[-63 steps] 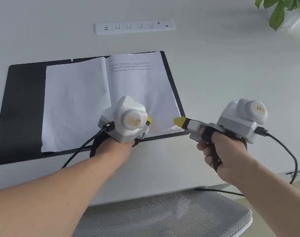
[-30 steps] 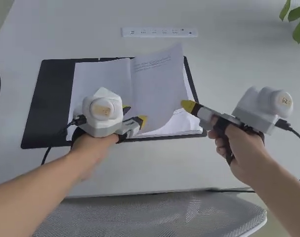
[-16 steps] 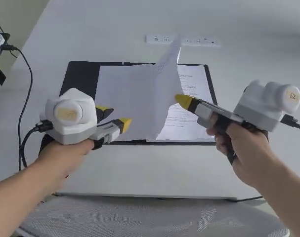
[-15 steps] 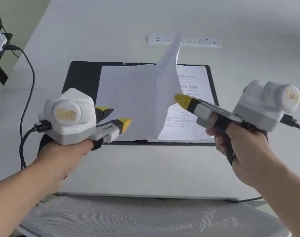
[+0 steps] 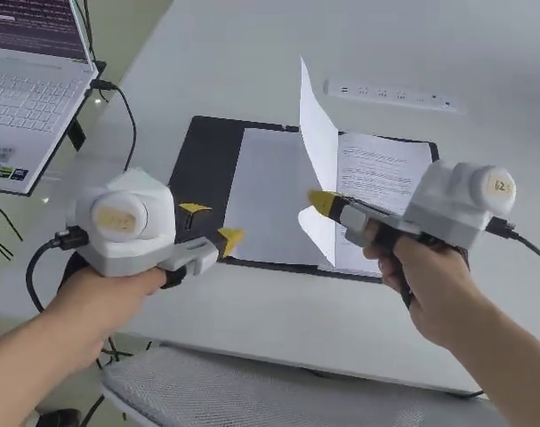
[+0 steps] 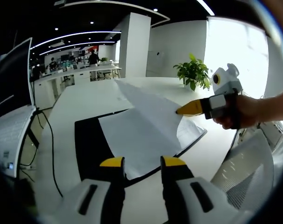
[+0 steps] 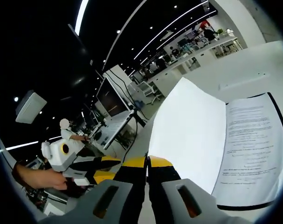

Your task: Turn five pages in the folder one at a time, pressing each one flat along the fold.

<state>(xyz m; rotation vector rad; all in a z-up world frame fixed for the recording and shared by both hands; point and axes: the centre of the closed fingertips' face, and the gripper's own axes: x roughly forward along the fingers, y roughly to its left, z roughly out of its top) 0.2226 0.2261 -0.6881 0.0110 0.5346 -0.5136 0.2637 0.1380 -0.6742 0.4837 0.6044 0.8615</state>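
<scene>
On the desk (image 5: 252,53), the right gripper (image 5: 321,203) has swung the page (image 5: 318,142) upright.

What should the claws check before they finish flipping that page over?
1. Grip of the right claw on the page: ok, jaws shut on its edge.
2. Just one sheet lifted: cannot tell.
3. Is the left claw free for pressing: ok, open and holding nothing.
4. Landing spot on the turned pages: ok, they lie flat.
5. Page pressed along the fold: not ok, it stands upright.
6. Is the folder lying open and flat: ok.
</scene>
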